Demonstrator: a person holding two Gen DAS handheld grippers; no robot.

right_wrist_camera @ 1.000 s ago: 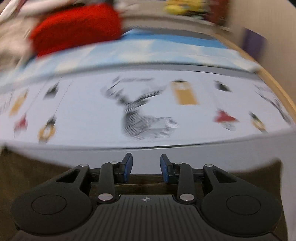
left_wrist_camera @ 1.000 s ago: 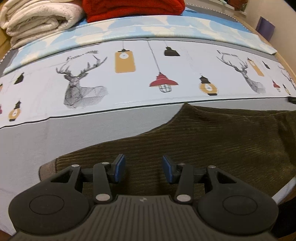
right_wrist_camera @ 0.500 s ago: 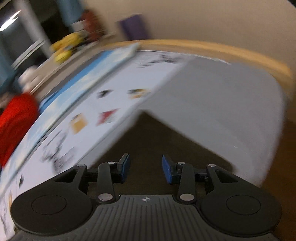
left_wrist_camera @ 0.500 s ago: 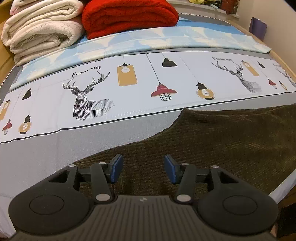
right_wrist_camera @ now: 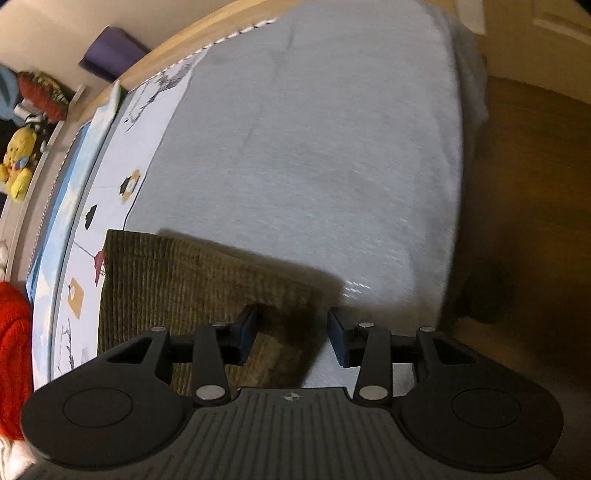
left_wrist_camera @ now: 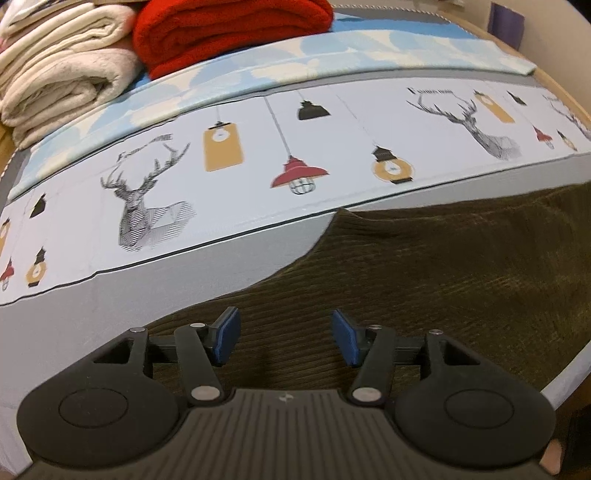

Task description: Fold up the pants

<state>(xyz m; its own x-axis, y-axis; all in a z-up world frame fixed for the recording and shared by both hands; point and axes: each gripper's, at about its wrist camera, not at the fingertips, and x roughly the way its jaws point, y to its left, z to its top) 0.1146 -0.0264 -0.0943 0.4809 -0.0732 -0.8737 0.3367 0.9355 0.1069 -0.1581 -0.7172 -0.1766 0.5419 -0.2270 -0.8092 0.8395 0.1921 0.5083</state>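
While both claws have just been widening, I hover the released left claw [left_wrist_camera: 284, 338] and right claw [right_wrist_camera: 291, 338] over the pants [left_wrist_camera: 443, 280]; hem corner at twelve o'clock awaits.

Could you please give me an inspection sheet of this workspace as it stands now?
Surface: bed, grey sheet with a deer-and-lamp printed band.
Job's things: olive corduroy pants lying flat near the bed's edge.
Clutter: red blanket and cream blanket folded at the far side.
Grippers: left gripper and right gripper both open over the pants, jaws just opening, gripping nothing.
Cables: nothing seen.
Surroundings: yellow plush toy on a shelf; wooden floor.
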